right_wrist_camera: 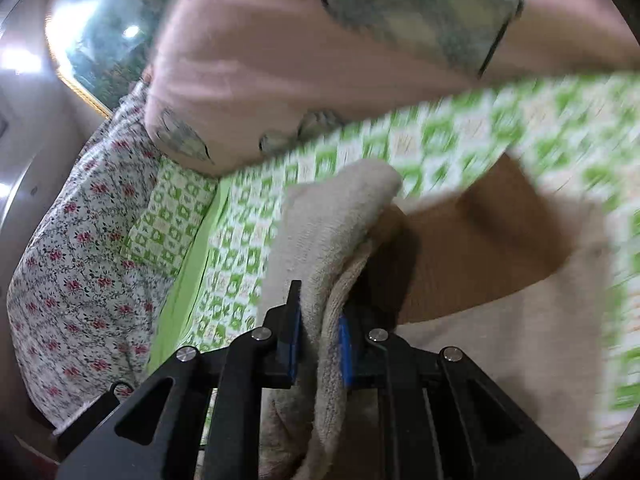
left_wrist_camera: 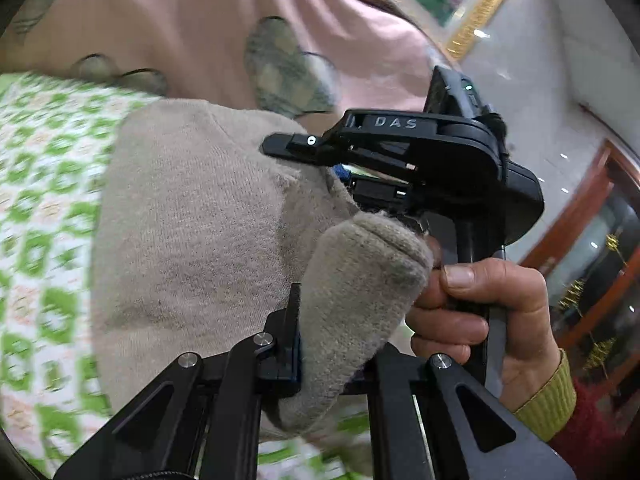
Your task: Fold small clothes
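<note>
- Left gripper point(left_wrist_camera: 316, 344) clamps a fold of the beige knit garment point(left_wrist_camera: 192, 216)
- Right gripper point(right_wrist_camera: 320, 344) pinches another edge of it
- It hangs over the green-checked sheet point(right_wrist_camera: 460, 132), pink cloth point(left_wrist_camera: 192, 20) behind

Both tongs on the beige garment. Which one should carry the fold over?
Probably left. The left tongs are shut on a free rolled edge of the beige garment, lifted off the green-checked sheet. The right tongs pinch a bunched edge nearer the body.
</note>
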Demonstrator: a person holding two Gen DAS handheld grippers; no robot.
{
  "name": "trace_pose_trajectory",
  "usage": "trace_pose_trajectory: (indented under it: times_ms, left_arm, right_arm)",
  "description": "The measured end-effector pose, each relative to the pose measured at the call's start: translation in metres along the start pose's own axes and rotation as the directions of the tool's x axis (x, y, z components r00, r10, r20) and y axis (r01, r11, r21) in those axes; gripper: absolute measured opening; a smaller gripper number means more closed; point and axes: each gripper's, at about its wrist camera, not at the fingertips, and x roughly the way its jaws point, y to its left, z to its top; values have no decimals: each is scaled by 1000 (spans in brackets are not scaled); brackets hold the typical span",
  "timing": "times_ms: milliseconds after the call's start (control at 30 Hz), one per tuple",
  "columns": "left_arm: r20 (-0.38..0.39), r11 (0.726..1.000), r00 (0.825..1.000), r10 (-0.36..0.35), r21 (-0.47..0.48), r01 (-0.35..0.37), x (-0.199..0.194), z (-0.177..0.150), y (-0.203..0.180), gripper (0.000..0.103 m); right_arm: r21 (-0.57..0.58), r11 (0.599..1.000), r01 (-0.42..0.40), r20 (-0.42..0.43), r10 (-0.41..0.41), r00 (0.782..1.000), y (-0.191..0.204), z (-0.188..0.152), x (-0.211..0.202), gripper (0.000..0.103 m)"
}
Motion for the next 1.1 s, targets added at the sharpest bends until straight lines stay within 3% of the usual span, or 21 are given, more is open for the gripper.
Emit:
trace_pose_trajectory:
  times_ms: [100,300,400,600,800,867,933,1000,1100]
  left_arm:
    - [-36,999,999,-35,38,36,26,-2,-24,9]
    - [-182,997,981,-73,18,77,88,-25,-34,9]
    - [-212,996,974,-77,18,83,97,-29,-29,14]
    - [-243,994,964,-108,-6,110,86,-32,-23,31]
    - [-227,990,964,-139,-52,130,42,-37,-13,57]
    - [-205,990,969,-140,-60,131,22,-38,-7,62]
    - [-186,991,974,-127,-58,118,5,-34,5,72]
    - [-182,995,979,-92,-55,83,-1,-27,19,79]
    - [-180,995,983,-40,-93,24,-1,-15,44,79]
  right_arm:
    - [-18,997,79,41,-78,996,-22,5,-38,17]
    - [48,969,242,-41,-240,970,-91,-12,-39,17]
    - [75,968,239,-43,-237,971,-107,-20,-34,17]
    - [19,956,292,-12,-292,956,-103,-23,-29,19]
    - [-18,931,366,16,-365,931,-93,-29,-44,35]
    - [-14,917,398,17,-398,917,-93,-35,-50,64]
    - [-14,906,424,23,-423,906,-94,-41,-59,77]
    - [-3,916,402,28,-402,915,-96,-47,-68,78]
    - [37,944,329,18,-330,944,-100,-52,-76,78]
